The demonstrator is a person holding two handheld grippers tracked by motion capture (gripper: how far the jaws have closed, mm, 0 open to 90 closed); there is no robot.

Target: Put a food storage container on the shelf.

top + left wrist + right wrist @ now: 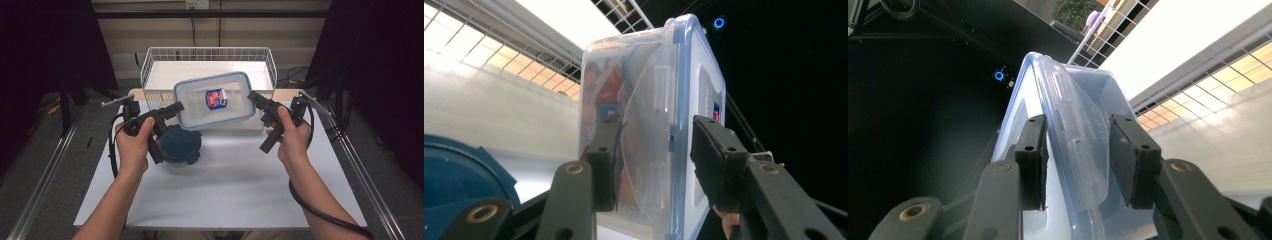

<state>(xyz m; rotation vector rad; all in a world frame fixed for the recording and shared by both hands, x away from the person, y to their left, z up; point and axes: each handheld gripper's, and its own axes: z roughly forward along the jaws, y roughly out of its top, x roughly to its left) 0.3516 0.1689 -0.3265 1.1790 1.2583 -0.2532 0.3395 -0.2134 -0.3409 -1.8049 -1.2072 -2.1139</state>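
So the biggest thing here is the white table, with a white wire basket sitting at its far edge. In front of the basket, lifted clear off the tabletop, is the clear container with a blue-rimmed lid, tilted so the lid faces up toward the high camera and you can see a little red and blue label on it. It hangs between the two grippers, just above the near wall of the basket

Below it and off to the left, a round dark teal lid lies flat on the table, right next to the left hand. From the left gripper view it's the blue curve down in the bottom left corner

The left gripper has the container's left end. In the left gripper view its jaws are part way closed and squeezing the box across its thickness, one pad on the lid side and the other on the clear bottom side, latch flap in between

The right gripper does the same at the right end, held in the right hand. The right gripper view has its pads set either side of the blue rim and the folded latch flap, clamped on, about half closed
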